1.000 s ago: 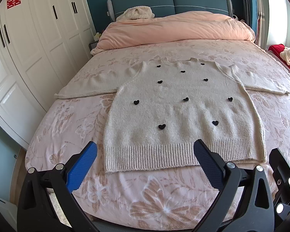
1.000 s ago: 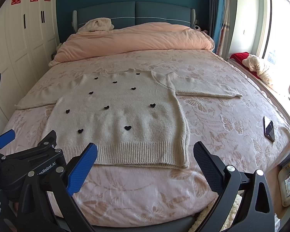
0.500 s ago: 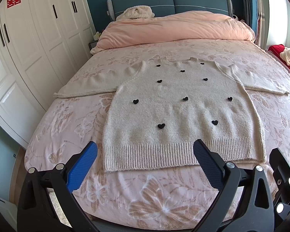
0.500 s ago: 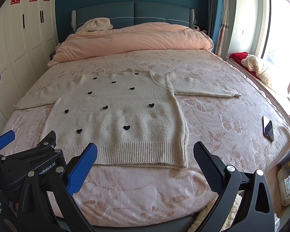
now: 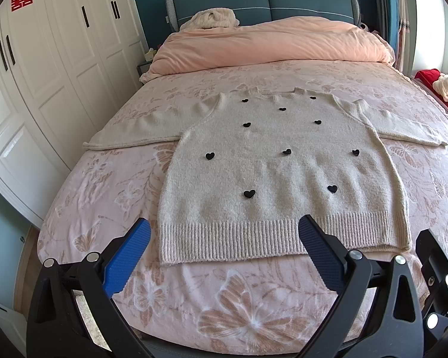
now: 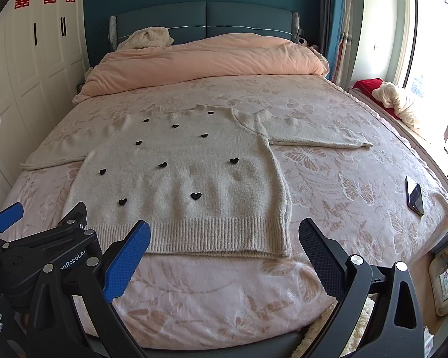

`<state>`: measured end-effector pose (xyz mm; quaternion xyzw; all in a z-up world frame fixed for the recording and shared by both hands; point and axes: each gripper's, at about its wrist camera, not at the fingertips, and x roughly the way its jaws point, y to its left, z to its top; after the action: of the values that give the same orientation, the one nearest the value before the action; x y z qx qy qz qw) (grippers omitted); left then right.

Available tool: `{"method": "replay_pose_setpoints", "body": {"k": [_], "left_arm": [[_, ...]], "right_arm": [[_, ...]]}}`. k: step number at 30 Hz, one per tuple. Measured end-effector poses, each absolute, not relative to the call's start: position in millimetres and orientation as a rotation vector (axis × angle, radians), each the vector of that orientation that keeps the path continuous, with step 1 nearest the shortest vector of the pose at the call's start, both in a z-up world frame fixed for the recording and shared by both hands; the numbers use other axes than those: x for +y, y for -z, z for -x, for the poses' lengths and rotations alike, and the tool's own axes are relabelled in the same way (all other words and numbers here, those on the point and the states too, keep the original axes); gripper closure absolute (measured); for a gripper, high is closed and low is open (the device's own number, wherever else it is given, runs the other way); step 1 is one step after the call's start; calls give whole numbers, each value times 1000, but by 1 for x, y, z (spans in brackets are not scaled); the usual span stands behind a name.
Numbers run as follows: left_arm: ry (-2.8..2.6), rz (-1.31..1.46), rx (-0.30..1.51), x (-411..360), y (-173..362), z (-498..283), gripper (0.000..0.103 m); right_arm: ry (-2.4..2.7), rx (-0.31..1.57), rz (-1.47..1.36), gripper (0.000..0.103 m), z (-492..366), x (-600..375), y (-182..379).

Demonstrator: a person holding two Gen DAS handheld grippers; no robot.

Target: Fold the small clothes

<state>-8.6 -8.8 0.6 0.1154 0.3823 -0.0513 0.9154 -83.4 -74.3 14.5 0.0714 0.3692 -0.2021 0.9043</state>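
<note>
While both tools hover at the foot of the bed, nothing is folded yet. Cream knitted sweater with small black heart appliqués [image 5: 283, 173] lies flat, face up, in the centre of the left wrist frame, on the pink butterfly-print bedspread [image 5: 110, 197]; ribbed hem nearest the camera, neckline toward the top of the frame. Both sleeves spread out sideways: one runs to the middle left, the other to the middle right. No crease or fold-over visible anywhere on it.

Left gripper [image 5: 224, 247]: jaws wide open, empty, low in the frame, just short of the hem and not touching it. Right gripper [image 6: 224, 249]: jaws also spread wide, holding nothing, bottom centre of its frame, over the hem's right corner area and apart from the cloth.

Judgement: task at the very start. Garment laid out and smoothed, so only prep is done. Left to do: sleeves in, sides in, hem up to neckline.

Other items: peach duvet [image 6: 206, 56] bunched at the upper centre; black phone [image 6: 415, 195] on the bedspread at the middle right of the right wrist frame, well apart from the sweater.
</note>
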Motion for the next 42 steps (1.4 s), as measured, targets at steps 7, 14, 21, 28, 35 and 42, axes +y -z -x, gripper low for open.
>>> {"method": "replay_pose_setpoints", "body": {"k": [7, 14, 21, 28, 35, 42], "left_arm": [[107, -236, 787, -8, -1, 9, 7], [105, -238, 789, -9, 0, 8, 7], [159, -196, 844, -16, 18, -5, 5], [202, -100, 914, -8, 45, -53, 5], [179, -39, 936, -7, 74, -103, 5], [190, -64, 897, -17, 89, -129, 5]], "right_arm": [[418, 763, -148, 5, 83, -74, -15], [420, 763, -145, 5, 82, -74, -14], [386, 807, -171, 5, 74, -101, 13], [475, 809, -225, 5, 34, -245, 42], [628, 784, -619, 5, -23, -488, 103], [803, 731, -925, 9, -53, -617, 165]]}}
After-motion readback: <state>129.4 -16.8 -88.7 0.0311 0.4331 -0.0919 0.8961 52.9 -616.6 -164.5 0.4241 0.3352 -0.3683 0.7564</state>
